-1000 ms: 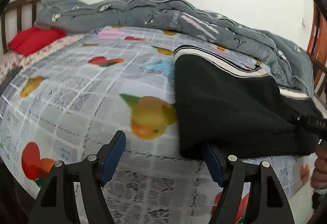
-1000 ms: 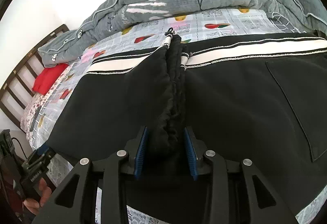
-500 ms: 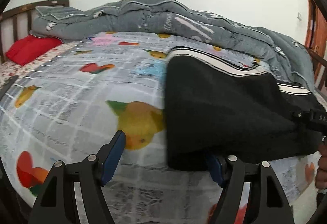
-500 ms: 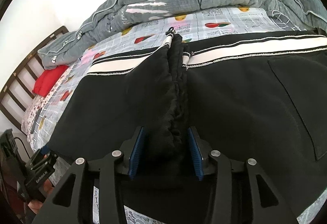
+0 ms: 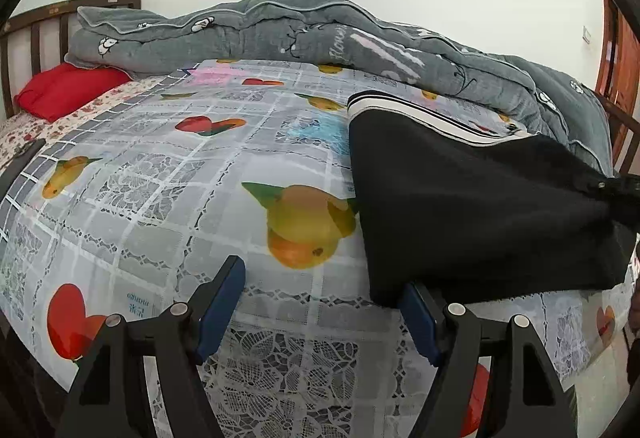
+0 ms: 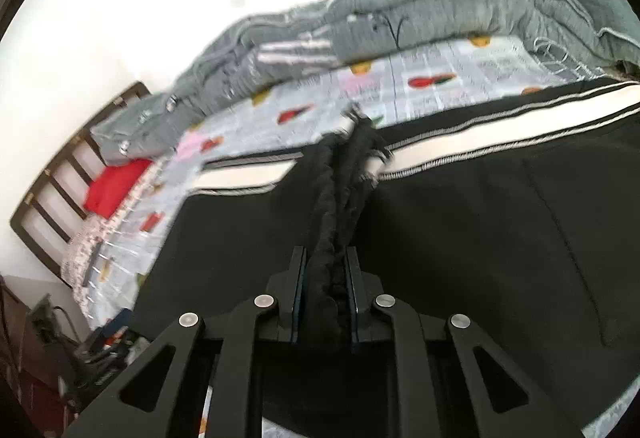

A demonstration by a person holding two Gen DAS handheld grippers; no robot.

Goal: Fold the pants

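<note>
Black pants (image 6: 480, 238) with white side stripe lie spread, middle seemingly bunched upward.

Right gripper (image 6: 326, 270), jaws just closed, pinches a bunched ridge of black pants (image 6: 480, 238); grey quilt (image 6: 440, 10) lies far.

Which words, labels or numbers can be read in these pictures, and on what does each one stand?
"Flower", partly legible, white script on the grey quilt.
Blue print on the bedsheet beside a red fruit: upside down, too small to read.
Black pants: no readable text.
</note>
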